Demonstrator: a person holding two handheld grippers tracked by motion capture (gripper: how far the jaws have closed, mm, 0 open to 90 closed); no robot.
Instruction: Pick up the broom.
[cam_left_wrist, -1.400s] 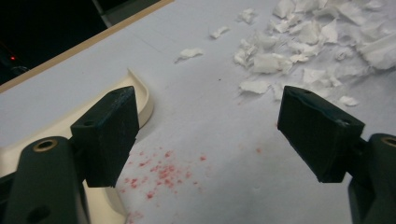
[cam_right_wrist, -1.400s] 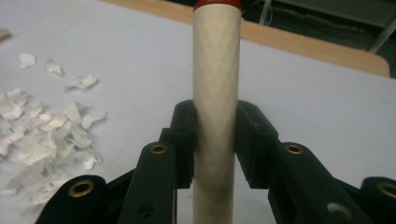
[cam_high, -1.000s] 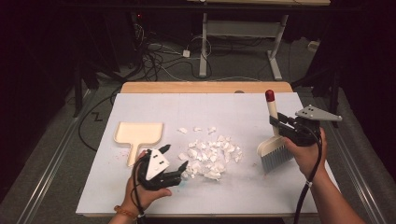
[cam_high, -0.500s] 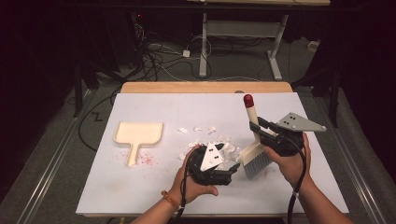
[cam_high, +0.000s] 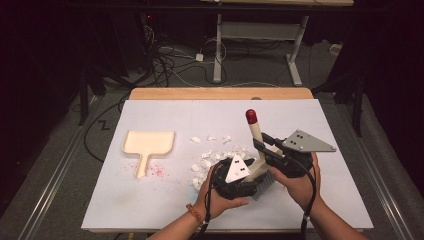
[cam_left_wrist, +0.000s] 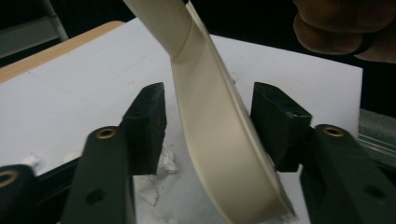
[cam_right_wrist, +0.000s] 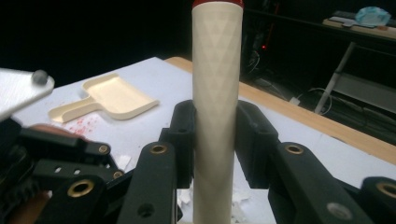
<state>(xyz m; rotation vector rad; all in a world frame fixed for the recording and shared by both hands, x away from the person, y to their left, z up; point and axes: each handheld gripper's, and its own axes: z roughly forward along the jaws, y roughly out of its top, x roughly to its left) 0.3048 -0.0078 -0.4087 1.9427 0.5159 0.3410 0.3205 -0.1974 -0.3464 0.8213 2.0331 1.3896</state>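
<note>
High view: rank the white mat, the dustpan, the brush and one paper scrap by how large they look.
1. White mat, by far the largest.
2. Dustpan.
3. Brush; its bristle end is partly hidden by the grippers, so places 2 and 3 are unsure.
4. Paper scrap, the smallest.

We hold two black, hard-plastic two-jaw grippers: the left gripper (cam_high: 239, 176) and the right gripper (cam_high: 265, 146). Each carries a grey three-cornered metal plate on top with small dark holes. Brass-coloured rivets stud the black jaw arms, and blocky pads (cam_left_wrist: 148, 125) end them. Black cables trail along our bare forearms. An orange beaded bracelet (cam_high: 194, 213) circles our left wrist.
</note>
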